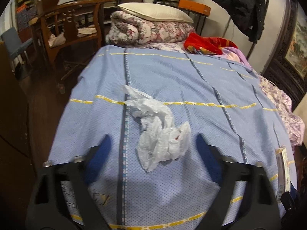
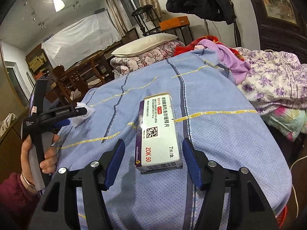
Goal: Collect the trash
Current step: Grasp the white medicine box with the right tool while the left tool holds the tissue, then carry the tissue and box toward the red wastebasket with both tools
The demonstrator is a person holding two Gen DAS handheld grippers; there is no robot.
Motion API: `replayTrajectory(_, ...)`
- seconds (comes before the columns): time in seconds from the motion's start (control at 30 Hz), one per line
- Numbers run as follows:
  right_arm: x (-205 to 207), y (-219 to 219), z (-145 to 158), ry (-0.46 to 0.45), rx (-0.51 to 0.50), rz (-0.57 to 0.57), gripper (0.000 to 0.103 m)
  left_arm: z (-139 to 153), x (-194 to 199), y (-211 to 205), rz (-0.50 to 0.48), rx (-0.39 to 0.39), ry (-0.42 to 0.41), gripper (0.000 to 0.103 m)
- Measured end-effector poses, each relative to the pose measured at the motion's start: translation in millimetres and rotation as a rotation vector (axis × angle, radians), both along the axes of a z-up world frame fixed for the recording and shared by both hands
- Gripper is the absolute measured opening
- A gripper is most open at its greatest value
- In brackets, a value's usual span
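Blue bedspread point(image 1: 191, 80) with yellow and dark stripes covers the bed and fills most of both wrist views. At its far end a folded floral quilt point(image 1: 149, 31) carries a cream pillow point(image 1: 155, 12), with a red blanket point(image 1: 207, 44) beside it and a dark jacket point(image 1: 239, 5) hanging on the wall above.

On the spread lies a crumpled white plastic bag point(image 1: 161, 132), stretched out in a twisted strip. The left gripper point(image 1: 153, 143) points down over its near end; the blue pads stand on either side of the crumpled plastic with bedspread showing between pad and bag, so the jaws are open and pinch nothing. From the right wrist view a hand point(image 2: 38, 153) in a dark red sleeve holds that tool by its handle (a bracelet shows at the wrist).

Further to the right on the same spread rests a white and purple medicine box point(image 2: 159, 132), flat, its long side running away from the camera. The right gripper point(image 2: 152, 145) straddles the near end of the box, jaws open, each pad standing slightly clear of the box's sides. Purple flowered bedding point(image 2: 272, 76) is heaped beyond the box at the bed's right edge.
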State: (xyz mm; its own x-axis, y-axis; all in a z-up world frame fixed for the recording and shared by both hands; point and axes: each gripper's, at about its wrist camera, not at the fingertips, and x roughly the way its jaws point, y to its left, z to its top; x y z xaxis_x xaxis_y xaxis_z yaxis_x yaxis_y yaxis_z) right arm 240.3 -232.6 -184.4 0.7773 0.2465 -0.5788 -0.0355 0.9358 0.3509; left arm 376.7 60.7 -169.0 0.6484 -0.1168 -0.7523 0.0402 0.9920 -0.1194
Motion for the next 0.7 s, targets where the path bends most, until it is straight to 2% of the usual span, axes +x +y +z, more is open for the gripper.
replayTrajectory(0.1, 0, 0, 0, 0.000, -0.002, -0.001, 0.062, -2, 1, 3, -0.012, -0.039, 0.009, 0.032)
replayTrajectory(0.13, 0, 1, 0, 0.000, -0.004, 0.000, 0.062, -2, 2, 4, -0.020, -0.047, 0.007, 0.028)
replayTrajectory(0.37, 1, 3, 1, -0.002, -0.021, -0.012, 0.061, 9, -15, 3, -0.004, -0.045, -0.049, 0.026)
replayTrajectory(0.43, 0, 3, 1, 0.002, -0.023, -0.015, 0.060, 10, -28, 4, -0.007, -0.067, -0.051, 0.026)
replayTrajectory(0.6, 0, -2, 1, 0.012, -0.010, -0.033, 0.050, 13, -77, -6, -0.043, -0.078, -0.087, 0.027)
replayTrajectory(0.7, 0, -4, 1, 0.019, -0.003, -0.040, 0.048, 3, -94, -9, -0.048, -0.089, -0.055, 0.026)
